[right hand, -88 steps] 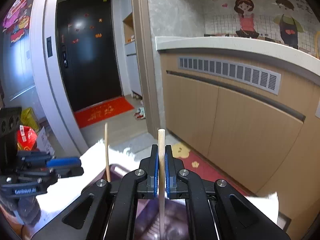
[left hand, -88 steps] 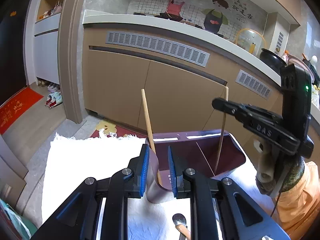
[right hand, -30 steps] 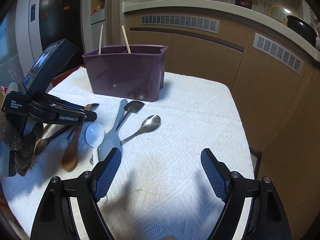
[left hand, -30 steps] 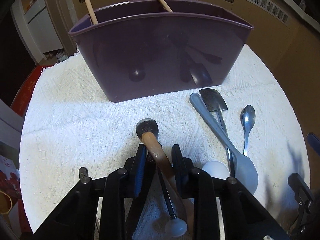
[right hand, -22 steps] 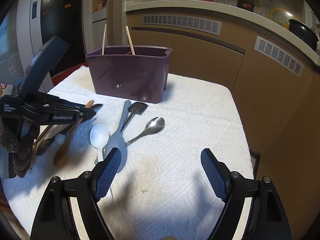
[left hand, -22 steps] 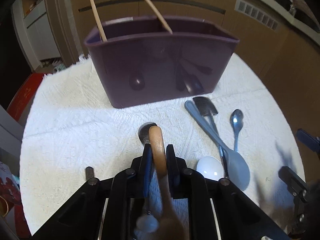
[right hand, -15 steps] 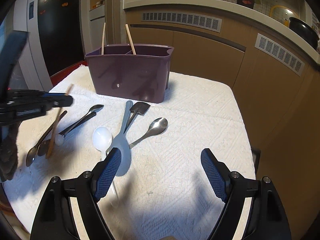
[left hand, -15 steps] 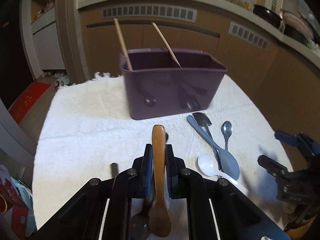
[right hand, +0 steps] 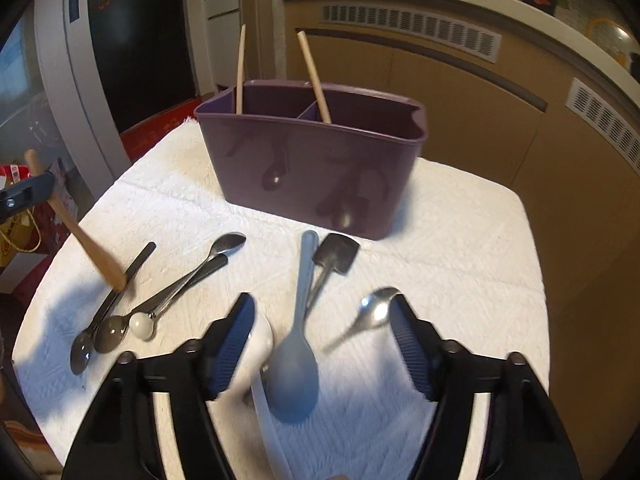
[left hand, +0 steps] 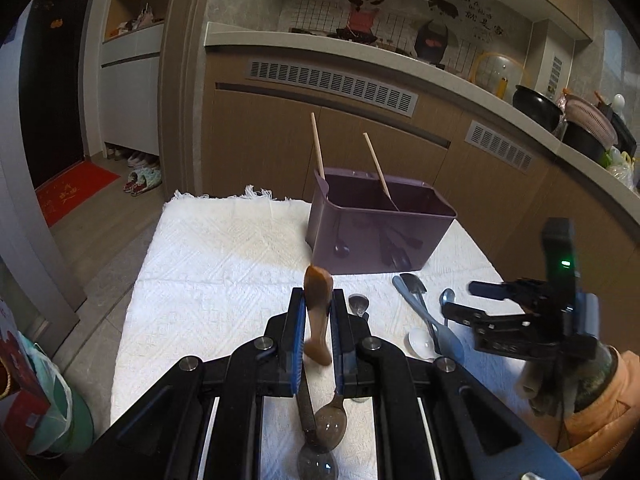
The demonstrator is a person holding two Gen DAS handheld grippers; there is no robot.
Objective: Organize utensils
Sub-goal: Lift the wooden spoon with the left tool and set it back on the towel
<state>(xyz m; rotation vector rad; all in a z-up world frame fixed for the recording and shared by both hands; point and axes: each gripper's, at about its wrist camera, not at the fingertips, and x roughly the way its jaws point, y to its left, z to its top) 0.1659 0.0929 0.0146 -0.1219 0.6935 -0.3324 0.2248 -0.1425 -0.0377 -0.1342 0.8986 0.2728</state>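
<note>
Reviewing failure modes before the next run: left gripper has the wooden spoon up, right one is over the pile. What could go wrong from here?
1. The left gripper pinches the brown wooden spoon near one end; it hangs tilted and could swivel or slip.
2. The right gripper, its jaws closing, straddles the grey-blue plastic spoon and white spoon together, so it may catch both.
3. The purple plastic divided caddy already holds two leaning wooden chopsticks that could snag the spoon going in.
</note>
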